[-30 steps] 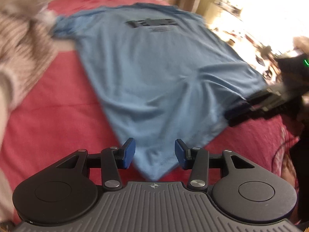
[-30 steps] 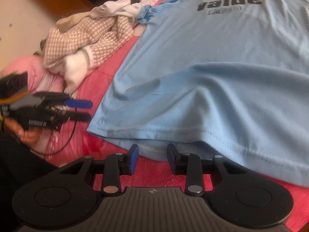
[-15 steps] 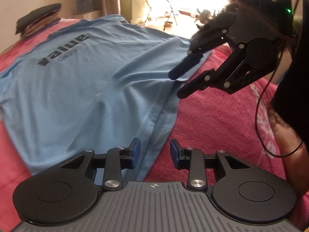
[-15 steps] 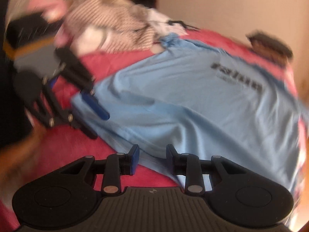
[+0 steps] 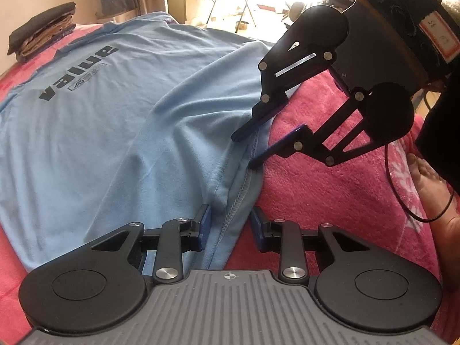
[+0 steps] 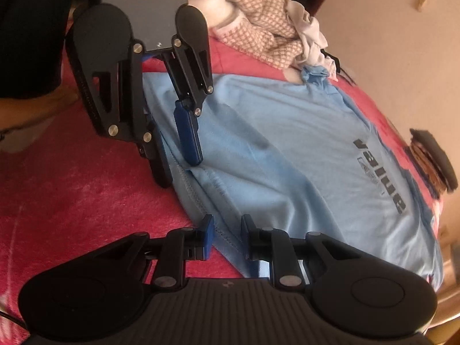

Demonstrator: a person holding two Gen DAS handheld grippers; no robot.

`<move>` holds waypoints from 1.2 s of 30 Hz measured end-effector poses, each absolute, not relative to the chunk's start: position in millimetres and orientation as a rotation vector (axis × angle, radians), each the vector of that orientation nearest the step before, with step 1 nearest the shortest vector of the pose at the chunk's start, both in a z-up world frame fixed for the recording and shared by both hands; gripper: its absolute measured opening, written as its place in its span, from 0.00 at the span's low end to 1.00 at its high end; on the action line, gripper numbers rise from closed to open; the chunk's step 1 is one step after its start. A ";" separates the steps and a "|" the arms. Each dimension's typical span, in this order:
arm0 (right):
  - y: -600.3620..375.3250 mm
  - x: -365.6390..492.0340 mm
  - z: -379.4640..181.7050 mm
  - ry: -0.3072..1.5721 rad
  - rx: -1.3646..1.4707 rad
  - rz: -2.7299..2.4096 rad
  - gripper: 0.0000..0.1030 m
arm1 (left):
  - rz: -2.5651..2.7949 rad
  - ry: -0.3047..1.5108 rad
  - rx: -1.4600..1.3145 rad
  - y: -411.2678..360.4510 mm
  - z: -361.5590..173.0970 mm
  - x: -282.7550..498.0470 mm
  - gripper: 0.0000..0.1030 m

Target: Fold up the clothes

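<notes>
Both open, left gripper (image 5: 229, 225) and right gripper (image 6: 226, 231) straddling the stitched hem of the spread blue T-shirt (image 5: 115, 120), gripping nothing, seemingly poised to pinch it for a fold.

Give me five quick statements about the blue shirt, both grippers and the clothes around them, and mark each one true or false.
1. The blue T-shirt lies spread out on a red blanket. True.
2. Both grippers are shut tight on the shirt. False: the left gripper and the right gripper are both open, each with the stitched bottom hem between its fingers.
3. The shirt carries the printed word "value". True.
4. The shirt is already folded in half. False: it lies flat at full length, with only some wrinkles.
5. A loose heap of checked clothes sits past the shirt's sleeve. True.
</notes>
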State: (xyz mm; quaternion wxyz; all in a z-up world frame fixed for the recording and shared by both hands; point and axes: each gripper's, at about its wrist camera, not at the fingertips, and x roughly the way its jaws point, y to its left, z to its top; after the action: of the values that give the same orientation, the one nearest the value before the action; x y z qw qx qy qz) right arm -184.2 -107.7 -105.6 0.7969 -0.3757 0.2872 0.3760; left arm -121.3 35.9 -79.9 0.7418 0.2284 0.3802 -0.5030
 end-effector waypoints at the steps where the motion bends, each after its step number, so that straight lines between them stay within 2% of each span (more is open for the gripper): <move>1: -107.3 -182.6 -105.6 0.619 -0.803 0.808 0.21 | -1.104 0.840 0.491 36.6 -79.2 -120.0 0.29; 13: -102.1 -176.3 -109.2 0.610 -0.841 0.819 0.21 | -1.106 0.865 0.400 33.1 -76.1 -104.8 0.29; 15: -101.5 -174.3 -108.4 0.623 -0.839 0.830 0.13 | -1.122 0.861 0.404 32.7 -73.8 -106.1 0.29; 18: -103.8 -170.2 -104.7 0.648 -0.802 0.835 0.07 | -1.143 0.863 0.383 35.9 -67.9 -105.8 0.29; 23: -108.9 -161.7 -98.0 0.693 -0.724 0.844 0.04 | -1.124 0.859 0.335 39.7 -61.5 -99.8 0.29; 29: -114.9 -152.8 -90.2 0.743 -0.637 0.858 0.02 | -1.117 0.794 0.521 26.9 -73.2 -111.9 0.27; 32: -117.0 -151.2 -88.4 0.761 -0.613 0.872 0.02 | -1.115 0.783 0.566 22.4 -79.3 -113.2 0.21; 36: -118.8 -149.5 -89.8 0.777 -0.592 0.880 0.02 | -1.112 0.779 0.554 23.0 -77.8 -109.7 0.02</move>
State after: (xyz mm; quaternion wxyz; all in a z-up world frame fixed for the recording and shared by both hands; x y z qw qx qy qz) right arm -149.5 -118.8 -89.8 0.7915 -0.2753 0.3612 0.4090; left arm -109.7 23.0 -77.8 0.7430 0.2528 0.3554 -0.5077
